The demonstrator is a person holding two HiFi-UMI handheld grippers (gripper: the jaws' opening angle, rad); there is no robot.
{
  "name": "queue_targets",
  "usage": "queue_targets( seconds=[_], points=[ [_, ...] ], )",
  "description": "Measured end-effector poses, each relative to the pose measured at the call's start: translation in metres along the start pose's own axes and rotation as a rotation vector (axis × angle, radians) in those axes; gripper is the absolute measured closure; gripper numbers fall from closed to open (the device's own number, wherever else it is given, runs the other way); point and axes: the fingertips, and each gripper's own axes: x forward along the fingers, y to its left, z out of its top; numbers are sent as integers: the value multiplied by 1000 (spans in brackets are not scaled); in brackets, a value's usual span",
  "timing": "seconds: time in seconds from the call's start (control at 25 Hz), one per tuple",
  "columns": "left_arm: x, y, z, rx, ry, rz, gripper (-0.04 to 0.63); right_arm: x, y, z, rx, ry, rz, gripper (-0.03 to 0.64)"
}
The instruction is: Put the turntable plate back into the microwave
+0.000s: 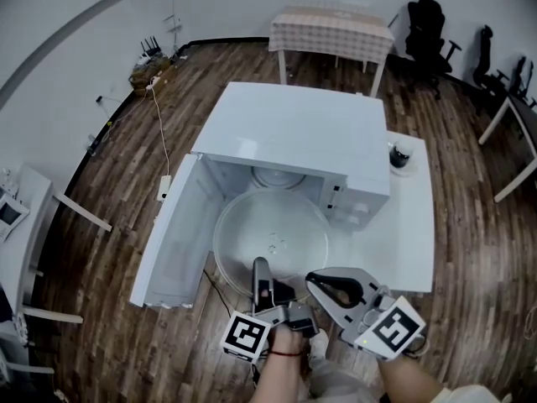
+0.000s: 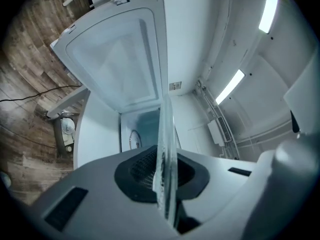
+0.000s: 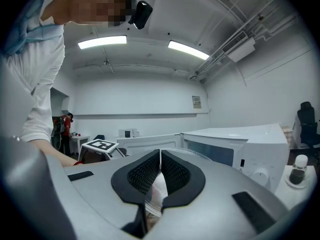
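While your left gripper (image 1: 260, 269) pinched the turntable plate (image 1: 268, 229) by its near rim at the open microwave's (image 1: 294, 133) mouth, your right gripper (image 1: 313, 280) was closed, empty. Stiff, slick, breakable glass, likely, so that rim hold suited it.

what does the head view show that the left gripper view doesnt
Only the head view: the whole round turntable plate lying flat at the opening of the microwave, the right gripper by its near edge, and a small dark bottle on the table to the right of the microwave. Only the left gripper view: the plate's rim seen edge-on, clamped between the jaws of the left gripper, and the ceiling lights. Both: the plate and the open microwave door.
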Motion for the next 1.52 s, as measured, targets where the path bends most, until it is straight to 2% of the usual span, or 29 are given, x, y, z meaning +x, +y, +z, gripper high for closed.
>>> queue_targets(
  seconds=[0.16,0.52,0.88,1.2,1.52],
  points=[
    [16,14,5,-44,-4,2,575,12,-7,-14,-5,-1,-4,584],
    [56,46,10,-97,9,13,575,34,-29,-49,50,26,-89,583],
    [86,59,14,-121,47,-27,575,46,-40,-62,58,21,-109,584],
    [114,79,13,-181,73,-16,575,56,-46,-67,64,24,-116,584],
    [146,97,7,-190,103,-15,575,66,-55,-72,63,26,-117,584]
  ],
)
